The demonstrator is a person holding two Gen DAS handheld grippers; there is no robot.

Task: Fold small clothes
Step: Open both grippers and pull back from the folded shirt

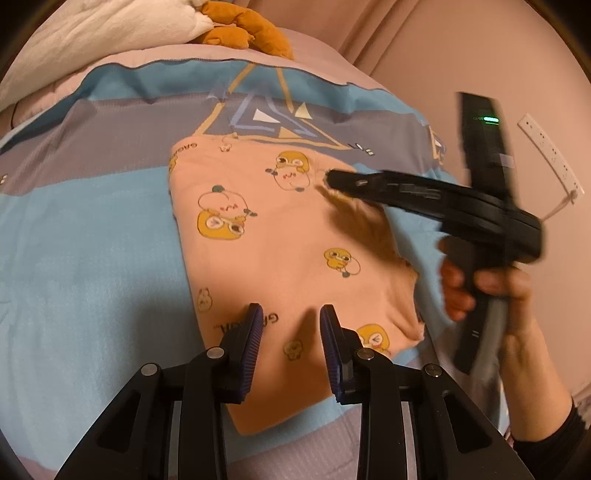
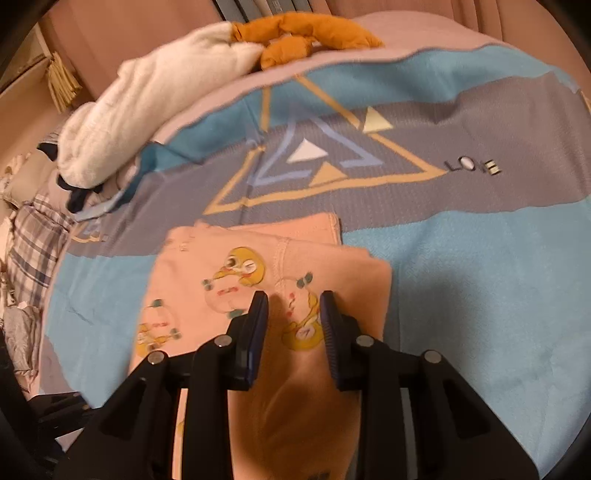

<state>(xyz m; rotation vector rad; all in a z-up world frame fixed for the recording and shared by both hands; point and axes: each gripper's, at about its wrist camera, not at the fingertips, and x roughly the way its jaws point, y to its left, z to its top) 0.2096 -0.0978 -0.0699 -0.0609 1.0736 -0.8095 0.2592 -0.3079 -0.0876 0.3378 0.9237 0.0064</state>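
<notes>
A small pink garment with yellow cartoon ducks point(image 1: 280, 236) lies folded flat on the blue and grey bedspread point(image 1: 88, 258). My left gripper point(image 1: 290, 317) is open and empty, hovering over the garment's near edge. My right gripper point(image 1: 332, 181) reaches in from the right, its tip above the garment's far right part; a hand holds it. In the right wrist view the right gripper point(image 2: 293, 306) is open and empty over the garment point(image 2: 229, 273), which shows a folded layer with a stitched seam.
A white fluffy blanket point(image 2: 147, 96) and an orange plush toy point(image 2: 306, 33) lie at the far end of the bed. Plaid and grey clothes point(image 2: 29, 243) are piled at the left. A white power strip point(image 1: 550, 155) hangs on the wall at right.
</notes>
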